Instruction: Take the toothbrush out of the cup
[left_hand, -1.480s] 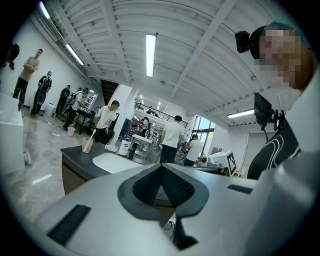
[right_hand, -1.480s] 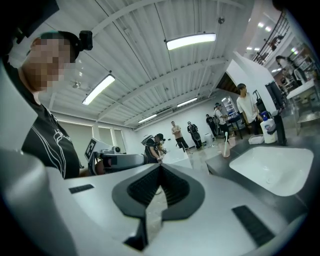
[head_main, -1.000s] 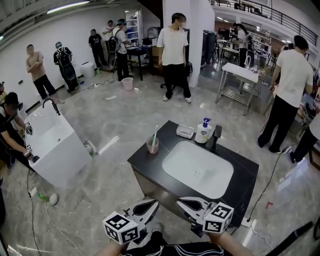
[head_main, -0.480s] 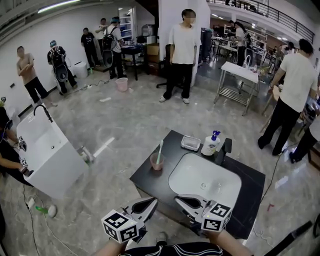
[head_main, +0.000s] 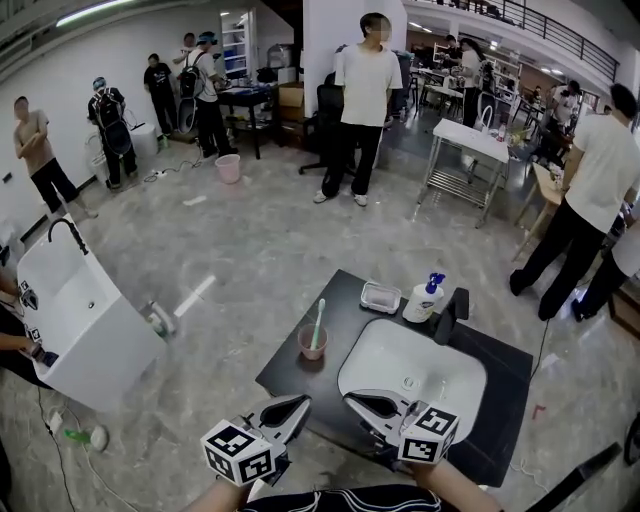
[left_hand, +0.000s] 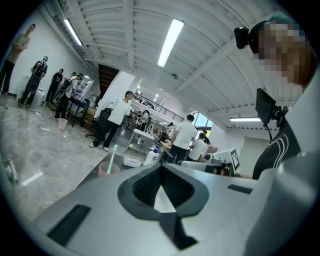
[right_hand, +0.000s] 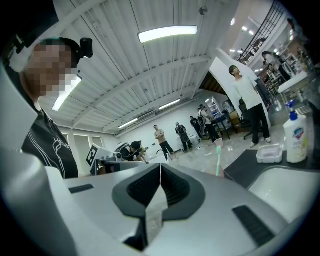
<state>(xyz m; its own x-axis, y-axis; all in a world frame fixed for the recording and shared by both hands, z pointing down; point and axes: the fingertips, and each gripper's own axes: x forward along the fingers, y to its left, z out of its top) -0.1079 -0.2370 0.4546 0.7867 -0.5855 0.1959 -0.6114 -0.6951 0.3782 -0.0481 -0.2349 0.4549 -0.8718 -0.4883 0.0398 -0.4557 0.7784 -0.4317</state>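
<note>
Green plastic toothbrush (head_main: 318, 322) is standing untouched in the round pink cup (head_main: 313, 346), as the left gripper (head_main: 303, 402) and right gripper (head_main: 350, 399) are hovering well short, jaws pressed together, empty.

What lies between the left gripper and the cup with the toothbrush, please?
In the head view, only bare black countertop separates the left gripper from the cup.
</note>
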